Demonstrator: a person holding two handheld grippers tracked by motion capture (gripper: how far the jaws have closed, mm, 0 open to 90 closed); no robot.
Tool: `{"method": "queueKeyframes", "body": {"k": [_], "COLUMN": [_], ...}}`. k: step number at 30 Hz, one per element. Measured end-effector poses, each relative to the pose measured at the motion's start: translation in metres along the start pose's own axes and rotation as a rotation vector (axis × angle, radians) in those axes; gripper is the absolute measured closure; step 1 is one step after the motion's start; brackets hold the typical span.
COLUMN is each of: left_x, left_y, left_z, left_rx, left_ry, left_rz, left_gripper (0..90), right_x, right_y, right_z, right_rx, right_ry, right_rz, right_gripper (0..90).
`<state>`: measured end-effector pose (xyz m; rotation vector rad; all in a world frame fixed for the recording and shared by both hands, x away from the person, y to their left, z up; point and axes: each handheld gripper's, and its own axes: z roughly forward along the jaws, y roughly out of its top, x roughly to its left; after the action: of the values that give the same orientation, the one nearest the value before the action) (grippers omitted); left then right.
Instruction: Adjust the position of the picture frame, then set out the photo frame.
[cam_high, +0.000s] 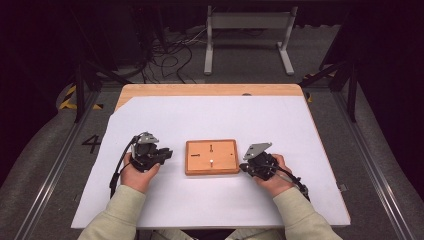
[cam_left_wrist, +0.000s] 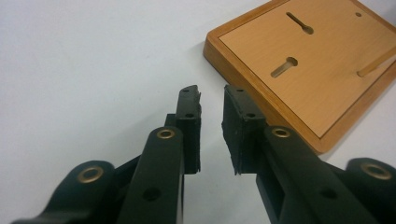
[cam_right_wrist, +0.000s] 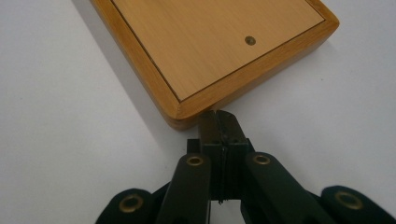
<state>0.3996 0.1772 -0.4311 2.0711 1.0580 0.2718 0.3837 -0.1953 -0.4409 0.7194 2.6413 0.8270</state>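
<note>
A flat wooden board (cam_high: 212, 157) with rounded corners and two keyhole-shaped slots lies on the smooth white sheet (cam_high: 210, 200) of the counter, between both hands. The left tool (cam_left_wrist: 211, 105) is released; its black matte jaws stand a little apart beside the board. The right tool (cam_right_wrist: 222, 122) is clenched on nothing, with its tips at a board corner.

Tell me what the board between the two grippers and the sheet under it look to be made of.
Board: seemingly wood, perhaps veneered; warm orange-brown with fine grain, rounded edges, a smooth satin sheen, keyhole slots cut in its panel. White sheet: matte, flat and thin, with a clipped corner baring the wooden tabletop; paper or thin plastic, hard to tell which.
</note>
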Motion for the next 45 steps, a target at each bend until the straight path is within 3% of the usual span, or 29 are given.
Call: {"method": "queueKeyframes", "body": {"k": [3, 8, 10, 13, 16, 21, 27, 32, 36, 45], "left_x": [-0.001, -0.004, -0.006, -0.011, -0.015, -0.023, -0.026, -0.026, -0.027, -0.045], "left_y": [-0.002, -0.003, -0.003, -0.003, -0.002, 0.001, 0.001, 0.001, 0.002, 0.008], "left_z": [-0.005, -0.011, -0.015, -0.023, -0.03, -0.036, -0.032, -0.03, -0.027, -0.018], "left_rx": [-0.012, -0.043, -0.083, -0.14, -0.177, -0.24, -0.263, -0.269, -0.257, -0.278], "left_ry": [-0.022, -0.033, -0.05, -0.066, -0.068, -0.092, -0.092, -0.079, -0.113, -0.135], "left_rz": [0.001, 0.039, 0.068, 0.122, 0.142, 0.146, 0.167, 0.138, 0.121, 0.192], "left_gripper": [69.4, 62.7, 57.5, 50.7, 44.8, 42.3, 40.6, 31.4, 29.8, 30.1], "right_x": [0.0, 0.002, -0.001, -0.009, -0.019, -0.032, -0.044, -0.047, -0.05, -0.053], "right_y": [-0.001, -0.001, -0.001, -0.004, -0.011, -0.025, -0.036, -0.04, -0.042, -0.049], "right_z": [0.0, -0.004, -0.015, -0.039, -0.064, -0.085, -0.098, -0.102, -0.102, -0.106], "right_rx": [0.002, -0.023, -0.07, -0.19, -0.304, -0.399, -0.495, -0.513, -0.512, -0.515], "right_ry": [0.01, -0.002, -0.023, -0.012, -0.006, -0.017, -0.022, -0.026, -0.03, -0.054], "right_rz": [-0.001, 0.008, 0.021, 0.054, 0.097, 0.162, 0.234, 0.258, 0.273, 0.295], "right_gripper": [90.0, 90.0, 85.1, 77.3, 73.5, 66.5, 60.2, 56.3, 53.6, 52.2]}}
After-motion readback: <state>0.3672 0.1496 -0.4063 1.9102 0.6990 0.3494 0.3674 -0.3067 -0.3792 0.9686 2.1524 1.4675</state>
